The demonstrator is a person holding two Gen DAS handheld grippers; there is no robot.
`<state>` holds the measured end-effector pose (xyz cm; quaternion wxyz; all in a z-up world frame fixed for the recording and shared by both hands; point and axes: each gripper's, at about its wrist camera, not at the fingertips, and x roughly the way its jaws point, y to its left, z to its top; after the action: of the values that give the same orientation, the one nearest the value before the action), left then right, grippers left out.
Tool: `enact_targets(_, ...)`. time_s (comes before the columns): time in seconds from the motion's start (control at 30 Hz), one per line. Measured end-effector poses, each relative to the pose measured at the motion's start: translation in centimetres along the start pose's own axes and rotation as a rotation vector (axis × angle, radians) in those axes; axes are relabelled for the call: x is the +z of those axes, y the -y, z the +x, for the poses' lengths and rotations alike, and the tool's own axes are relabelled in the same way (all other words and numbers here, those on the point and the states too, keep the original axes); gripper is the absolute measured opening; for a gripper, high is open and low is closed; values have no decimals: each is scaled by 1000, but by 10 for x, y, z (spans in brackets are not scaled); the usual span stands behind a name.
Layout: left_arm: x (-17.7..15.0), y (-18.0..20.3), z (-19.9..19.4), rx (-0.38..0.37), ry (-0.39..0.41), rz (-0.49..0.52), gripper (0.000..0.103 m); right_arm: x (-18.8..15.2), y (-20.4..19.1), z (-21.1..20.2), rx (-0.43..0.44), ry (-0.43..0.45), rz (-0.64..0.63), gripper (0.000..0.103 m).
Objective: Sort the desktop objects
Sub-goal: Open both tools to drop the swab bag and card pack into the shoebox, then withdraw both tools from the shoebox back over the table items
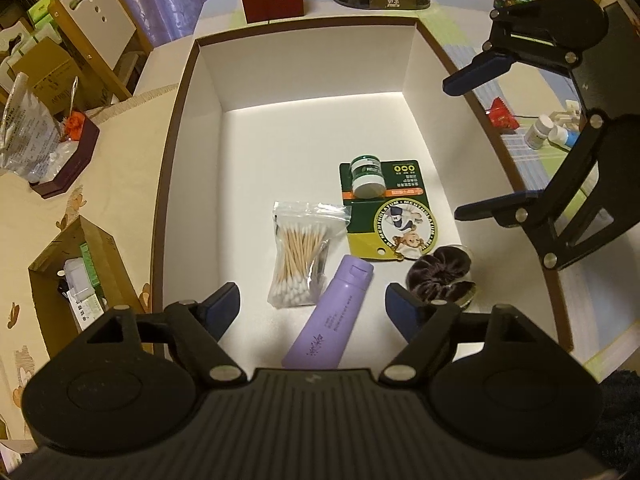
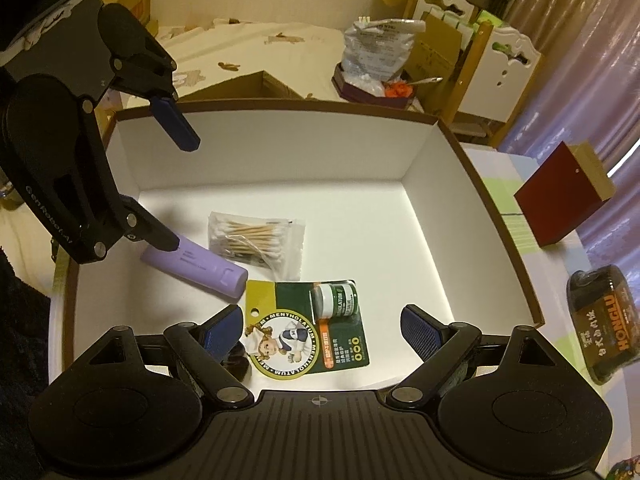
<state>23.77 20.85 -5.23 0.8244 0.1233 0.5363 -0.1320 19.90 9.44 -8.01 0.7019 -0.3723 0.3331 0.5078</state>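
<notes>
Both tongs, left (image 1: 312, 300) and right (image 2: 322, 328), hang spread apart and empty over the white box (image 1: 312, 128), where tube (image 1: 332, 316), swab bag (image 1: 300, 256) and balm card (image 1: 384, 208) lie gathered, apparently sorted.

Both grippers hovering over white storage box (image 2: 460, 184), jaws spread.

Right gripper (image 2: 322, 326) is hanging above the Mentholatum card (image 2: 304, 332); left gripper (image 2: 176, 192) is reaching in beside the purple tube (image 2: 196, 266). Cotton swab bag (image 2: 256, 240) is lying just behind the tube.
</notes>
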Motion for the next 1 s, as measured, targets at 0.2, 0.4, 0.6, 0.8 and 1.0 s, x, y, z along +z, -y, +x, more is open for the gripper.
enact_targets(0.2, -6, 10, -13, 16, 21, -1, 78, -5, -5, -18, -13, 33, 2, 88)
enact_targets(0.4, -12, 21, -26, 34, 39, -11, 79, -12, -10, -35, -22, 63, -2, 88)
enact_targets(0.6, -18, 34, -38, 51, 54, -22, 79, -23, -13, -51, -31, 94, -1, 88)
enact_targets(0.8, -24, 48, -47, 72, 64, -40, 80, -37, -13, -68, -26, 131, 11, 88)
enact_targets(1.0, -32, 62, -59, 96, 74, -66, 80, -50, -14, -84, -15, 159, 8, 88)
